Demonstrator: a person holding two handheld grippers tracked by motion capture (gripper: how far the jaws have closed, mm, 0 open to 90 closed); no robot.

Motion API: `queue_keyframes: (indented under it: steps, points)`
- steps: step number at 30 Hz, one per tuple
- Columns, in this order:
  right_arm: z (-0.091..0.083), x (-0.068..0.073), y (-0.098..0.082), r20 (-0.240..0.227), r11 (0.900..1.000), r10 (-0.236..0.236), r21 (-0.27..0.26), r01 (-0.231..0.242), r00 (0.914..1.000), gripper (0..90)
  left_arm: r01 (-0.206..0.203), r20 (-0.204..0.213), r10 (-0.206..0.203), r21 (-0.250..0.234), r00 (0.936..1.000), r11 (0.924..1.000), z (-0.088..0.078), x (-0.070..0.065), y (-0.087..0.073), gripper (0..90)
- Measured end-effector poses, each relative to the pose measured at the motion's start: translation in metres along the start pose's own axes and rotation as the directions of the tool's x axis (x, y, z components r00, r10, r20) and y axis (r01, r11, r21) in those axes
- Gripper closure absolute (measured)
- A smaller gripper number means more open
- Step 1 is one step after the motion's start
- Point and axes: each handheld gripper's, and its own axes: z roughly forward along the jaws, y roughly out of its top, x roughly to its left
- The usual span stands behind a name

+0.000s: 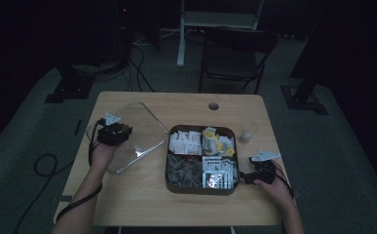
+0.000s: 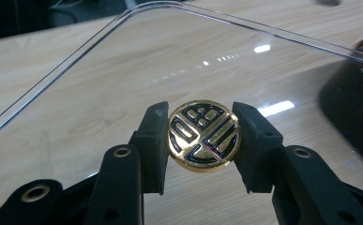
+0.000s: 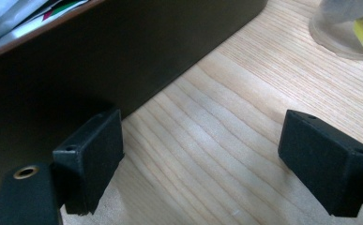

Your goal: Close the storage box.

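Observation:
A round gold knob (image 2: 203, 135) with a dark emblem sits between the pads of my left gripper (image 2: 202, 143), which is shut on it. The knob belongs to a clear rectangular lid (image 2: 123, 70), whose pane spreads behind it over the wooden table. In the high view the left gripper (image 1: 115, 132) is over the lid (image 1: 142, 122) at the table's left. A dark box (image 1: 167, 161) with four compartments of sachets stands in the middle. My right gripper (image 1: 251, 176) rests open at the box's right wall (image 3: 99, 61), with bare wood between its jaws (image 3: 207, 161).
A clear cup (image 1: 247, 131) with something yellow inside (image 3: 343, 23) stands behind the right gripper. A cable hole (image 1: 213, 106) lies near the table's far edge (image 1: 176, 93). A folding chair (image 1: 235, 48) stands beyond the table. Cables trail on the floor at left.

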Motion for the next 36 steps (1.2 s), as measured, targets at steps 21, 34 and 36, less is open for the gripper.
queue_keyframes:
  steps: [21, 34, 36]
  points:
    - [0.0, 0.0, 0.0, 0.0, 1.0, 0.0, 0.0, 0.0, 1.0, 13.9, -0.172, 0.236, 0.181, -0.06, 0.9548, 0.9833, -0.002, -0.072, 0.031, 59.6]
    - [0.0, 0.0, 0.0, 0.0, 1.0, 0.0, -0.001, 0.0, 1.0, 13.9, -0.292, 0.356, 0.309, -0.103, 0.8819, 0.951, 0.002, -0.127, 0.044, 59.6]
    - [0.0, 0.0, 0.0, 0.001, 1.0, -0.002, -0.001, 0.002, 1.0, 13.9, -0.298, 0.375, 0.317, -0.11, 0.871, 0.9482, 0.003, -0.134, 0.045, 59.5]
